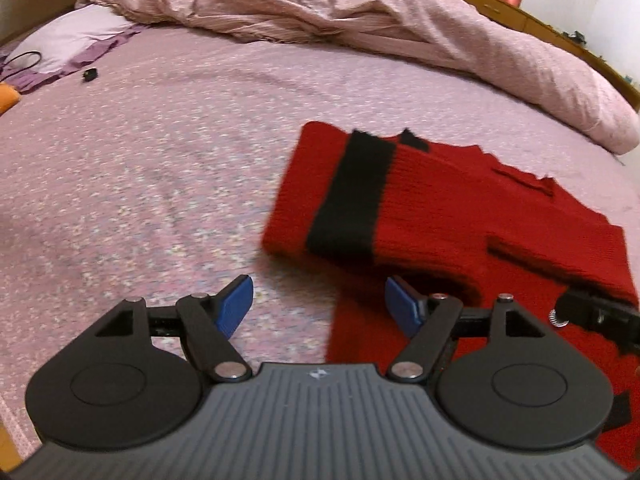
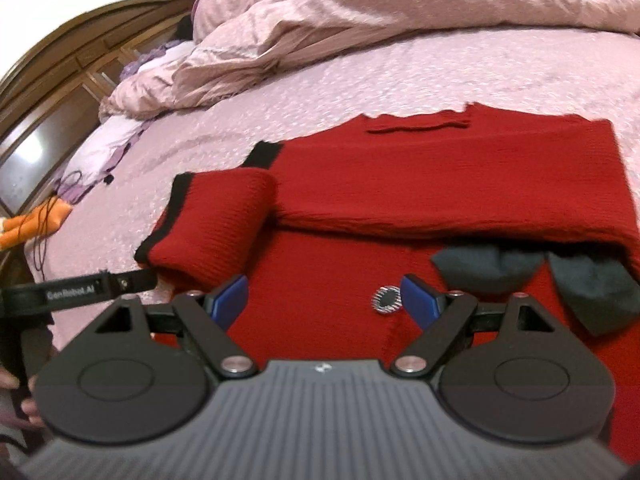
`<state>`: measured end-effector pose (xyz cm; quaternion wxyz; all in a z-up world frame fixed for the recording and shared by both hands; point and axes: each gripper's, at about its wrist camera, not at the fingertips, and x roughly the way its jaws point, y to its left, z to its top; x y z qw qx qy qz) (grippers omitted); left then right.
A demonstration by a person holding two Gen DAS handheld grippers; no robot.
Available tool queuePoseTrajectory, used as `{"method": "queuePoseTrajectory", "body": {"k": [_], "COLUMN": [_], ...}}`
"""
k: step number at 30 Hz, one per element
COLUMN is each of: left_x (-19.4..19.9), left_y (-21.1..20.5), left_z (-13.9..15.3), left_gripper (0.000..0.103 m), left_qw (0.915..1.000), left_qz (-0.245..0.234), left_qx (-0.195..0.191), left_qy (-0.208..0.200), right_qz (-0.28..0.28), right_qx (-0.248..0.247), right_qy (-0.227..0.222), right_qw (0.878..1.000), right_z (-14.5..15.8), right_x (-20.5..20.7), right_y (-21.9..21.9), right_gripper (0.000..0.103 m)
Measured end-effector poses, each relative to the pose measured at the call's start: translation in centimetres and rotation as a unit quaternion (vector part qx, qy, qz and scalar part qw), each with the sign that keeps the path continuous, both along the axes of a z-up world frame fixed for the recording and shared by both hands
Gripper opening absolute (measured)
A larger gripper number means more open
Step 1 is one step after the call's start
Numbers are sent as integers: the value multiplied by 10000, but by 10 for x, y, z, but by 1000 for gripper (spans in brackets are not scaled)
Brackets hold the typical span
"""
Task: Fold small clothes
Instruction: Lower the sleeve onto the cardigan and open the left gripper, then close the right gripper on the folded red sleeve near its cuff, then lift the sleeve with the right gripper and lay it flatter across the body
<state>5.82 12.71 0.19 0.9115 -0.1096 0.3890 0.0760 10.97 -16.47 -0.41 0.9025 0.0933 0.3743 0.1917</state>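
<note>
Lying under everything, a wide bed (image 1: 160, 168) in pale pink patterned sheet. Bunching up far ahead of both claws, a big crumpled pink duvet (image 1: 360, 20), with a wooden headboard (image 2: 80, 48) standing far ahead to the left of the right claw.

Spreading flat on the sheet, a red knitted sweater (image 2: 460, 168) with black trim, lying directly ahead of and beneath the right gripper (image 2: 324, 300), and ahead and to the right of the left gripper (image 1: 318, 304). Folding inward over the body, one sleeve (image 1: 340, 188) with a broad black band, resting just ahead of the left claw, slightly to its right. Showing near the right claw, to its right side, a dark grey collar (image 2: 540, 276), partly tucked under the folded red layer.

Hovering released, the left claw, blue pads standing wide apart with nothing between them, only sheet and the sweater edge below. Hovering released as well, the right claw, pads apart over red knit, gripping nothing.

Sitting between the right claw's pads, closer to the right one, a small round button (image 2: 386, 299) on the sweater. Lying far ahead to the left of the left claw, a tiny black object (image 1: 90, 75), too small for telling more.
</note>
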Motion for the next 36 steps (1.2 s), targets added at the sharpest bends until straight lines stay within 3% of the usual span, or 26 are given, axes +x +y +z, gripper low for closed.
{"method": "queuePoseTrajectory", "body": {"k": [9, 17, 22, 27, 30, 36], "left_x": [3, 4, 6, 6, 4, 5], "left_y": [8, 11, 12, 10, 9, 1], "left_z": [-16, -24, -26, -25, -21, -16], "left_gripper": [78, 78, 78, 78, 78, 78], "left_qw": [9997, 9995, 9995, 9996, 9995, 9995], "left_qz": [83, 66, 7, -39, -124, -200], "left_qx": [17, -60, -121, -183, -267, -242], "left_qy": [208, 289, 278, 232, 99, 18], "right_qz": [366, 669, 858, 1078, 1133, 1287], "right_qx": [96, 304, 172, 55, 49, 8], "right_qy": [-30, 467, 537, 499, 369, -99], "right_qw": [9993, 9962, 9947, 9929, 9929, 9916], "right_z": [12, 2, 0, 5, 14, 45], "right_x": [23, 51, 57, 61, 62, 66], "right_y": [46, 80, 93, 100, 101, 104], "right_gripper": [84, 83, 62, 25, 18, 16]}}
